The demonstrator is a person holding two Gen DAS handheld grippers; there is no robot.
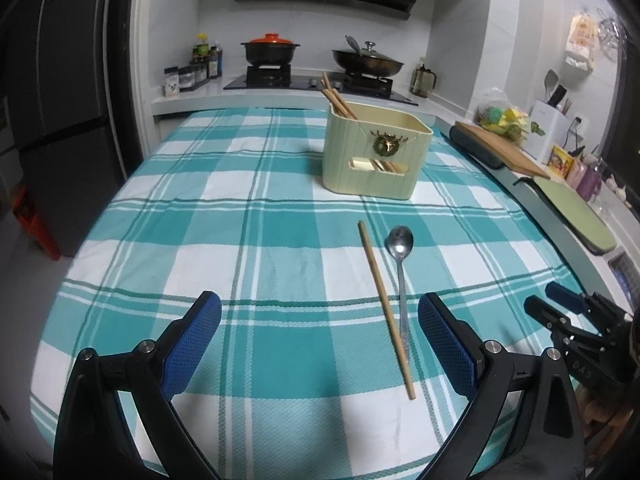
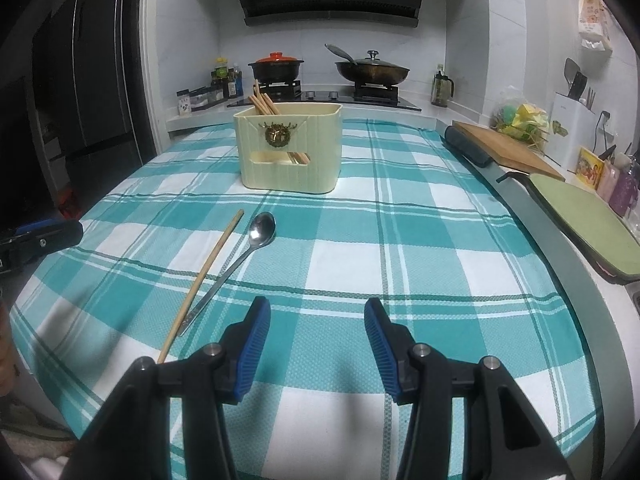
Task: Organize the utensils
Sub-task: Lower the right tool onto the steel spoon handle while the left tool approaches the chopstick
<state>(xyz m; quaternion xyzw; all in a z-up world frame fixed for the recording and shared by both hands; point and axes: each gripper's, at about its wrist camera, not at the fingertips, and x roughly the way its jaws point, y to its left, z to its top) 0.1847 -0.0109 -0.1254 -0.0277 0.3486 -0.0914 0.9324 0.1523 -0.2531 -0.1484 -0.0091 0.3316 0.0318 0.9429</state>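
A wooden chopstick [image 1: 386, 307] and a metal spoon [image 1: 401, 272] lie side by side on the teal checked tablecloth [image 1: 280, 240]. Both also show in the right wrist view, the chopstick [image 2: 202, 280] left of the spoon [image 2: 236, 266]. A cream utensil holder [image 1: 376, 150] stands farther back with several chopsticks [image 1: 338, 98] in it; it shows in the right wrist view too [image 2: 290, 146]. My left gripper [image 1: 320, 322] is open and empty, the utensils just inside its right finger. My right gripper [image 2: 318, 322] is open and empty, right of the utensils.
A wooden cutting board [image 2: 508, 148] and a green board [image 2: 584, 204] lie along the right counter. A stove with an orange-lidded pot [image 1: 270, 50] and a wok [image 1: 366, 60] is behind the table. A dark fridge [image 1: 52, 100] stands left.
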